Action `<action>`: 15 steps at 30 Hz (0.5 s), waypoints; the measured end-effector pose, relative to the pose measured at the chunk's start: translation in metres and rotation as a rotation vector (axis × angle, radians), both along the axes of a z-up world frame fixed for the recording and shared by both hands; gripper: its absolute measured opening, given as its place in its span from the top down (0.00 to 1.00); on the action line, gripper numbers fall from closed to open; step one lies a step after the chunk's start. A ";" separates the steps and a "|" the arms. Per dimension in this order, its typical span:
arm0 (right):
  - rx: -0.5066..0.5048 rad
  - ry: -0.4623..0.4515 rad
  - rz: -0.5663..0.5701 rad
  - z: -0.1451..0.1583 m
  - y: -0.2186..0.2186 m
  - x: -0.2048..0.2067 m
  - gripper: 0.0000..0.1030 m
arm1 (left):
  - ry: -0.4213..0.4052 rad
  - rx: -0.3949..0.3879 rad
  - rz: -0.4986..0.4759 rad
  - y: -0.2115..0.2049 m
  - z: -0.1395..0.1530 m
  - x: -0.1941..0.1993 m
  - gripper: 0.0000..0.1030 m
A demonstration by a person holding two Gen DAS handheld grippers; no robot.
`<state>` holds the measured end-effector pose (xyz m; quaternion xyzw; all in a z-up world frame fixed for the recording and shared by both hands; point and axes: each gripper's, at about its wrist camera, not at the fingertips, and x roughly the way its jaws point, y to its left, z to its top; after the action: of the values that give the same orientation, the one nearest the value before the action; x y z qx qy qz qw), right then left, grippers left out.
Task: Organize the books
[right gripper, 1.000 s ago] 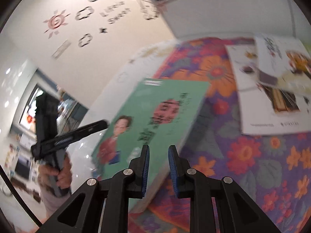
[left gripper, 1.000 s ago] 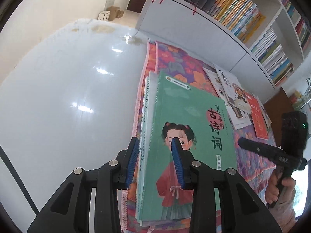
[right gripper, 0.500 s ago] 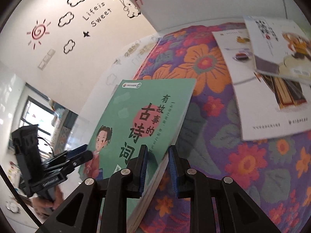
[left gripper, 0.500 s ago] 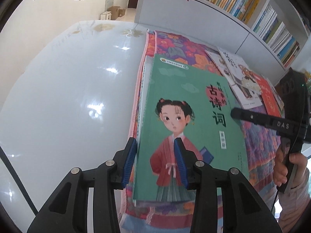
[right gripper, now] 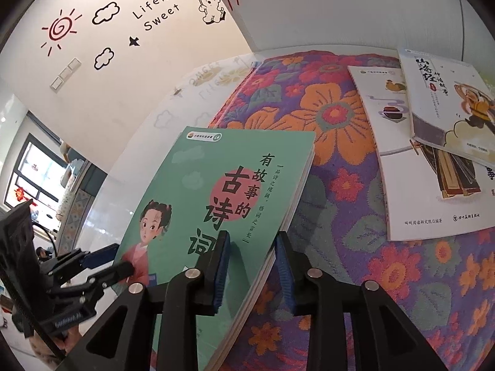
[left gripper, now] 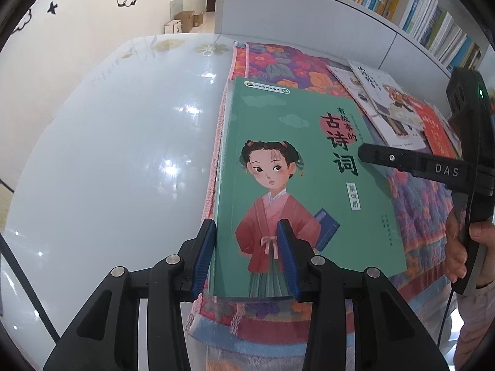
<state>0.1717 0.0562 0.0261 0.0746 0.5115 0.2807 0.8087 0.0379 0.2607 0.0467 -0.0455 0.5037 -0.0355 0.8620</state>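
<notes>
A green book (left gripper: 309, 170) with a drawn girl on its cover lies on a flowered cloth (left gripper: 272, 61), along the cloth's left side. My left gripper (left gripper: 246, 228) straddles the book's left edge near the front corner. One pad is beside the edge, the other over the cover, and neither clamps it. In the right wrist view the same book (right gripper: 216, 185) has its right edge between the jaws of my right gripper (right gripper: 253, 236). Those jaws are opening, one pad above the cover and one beside the edge. The left gripper (right gripper: 113, 259) shows at the book's far side.
Two white books (right gripper: 417, 170) overlap on the cloth to the right, with a red book (left gripper: 433, 126) beyond them. A glossy white table (left gripper: 108, 154) spreads left of the cloth. A full bookshelf (left gripper: 433, 15) runs along the back. A hand (left gripper: 458, 247) holds the right gripper's handle.
The right gripper has moved in onto the green book's right edge and its jaws have widened around it. The left gripper has slid back toward the book's near corner.
</notes>
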 end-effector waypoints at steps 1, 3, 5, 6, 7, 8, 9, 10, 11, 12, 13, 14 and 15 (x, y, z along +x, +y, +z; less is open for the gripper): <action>-0.007 -0.006 0.001 0.001 0.002 -0.001 0.62 | 0.001 0.002 0.000 0.000 0.000 0.000 0.63; -0.042 -0.028 0.001 0.003 0.009 -0.004 0.59 | 0.002 -0.007 0.005 0.002 -0.001 0.000 0.63; -0.073 -0.053 -0.001 0.003 0.014 -0.007 0.55 | 0.003 -0.019 0.009 0.003 -0.001 0.000 0.63; -0.078 -0.059 0.001 0.004 0.016 -0.008 0.54 | 0.007 -0.025 0.012 0.004 -0.001 -0.001 0.63; -0.084 -0.064 0.002 0.003 0.017 -0.009 0.53 | 0.011 -0.029 0.016 0.005 -0.001 -0.002 0.63; -0.092 -0.068 -0.001 0.003 0.019 -0.009 0.53 | 0.011 -0.026 0.014 0.004 -0.001 -0.002 0.63; -0.098 -0.069 -0.005 0.003 0.019 -0.009 0.53 | 0.009 -0.019 0.011 0.003 0.000 -0.003 0.63; -0.102 -0.069 -0.007 0.003 0.020 -0.009 0.52 | 0.010 -0.013 0.010 0.002 -0.001 -0.003 0.63; -0.106 -0.072 -0.008 0.003 0.021 -0.009 0.51 | 0.010 -0.011 0.011 0.002 -0.001 -0.003 0.63; -0.107 -0.075 -0.008 0.004 0.022 -0.009 0.51 | 0.010 -0.010 0.012 0.002 -0.001 -0.003 0.63; -0.108 -0.076 -0.009 0.004 0.023 -0.009 0.50 | 0.012 -0.008 0.014 0.001 -0.001 -0.003 0.63; -0.113 -0.080 -0.010 0.004 0.024 -0.008 0.49 | 0.012 -0.006 0.014 0.001 -0.001 -0.003 0.63; -0.118 -0.083 -0.010 0.004 0.026 -0.008 0.49 | 0.013 -0.006 0.015 0.001 -0.001 -0.003 0.63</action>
<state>0.1635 0.0824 0.0305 0.0177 0.4930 0.2489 0.8335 0.0347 0.2617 0.0459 -0.0523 0.5086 -0.0303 0.8589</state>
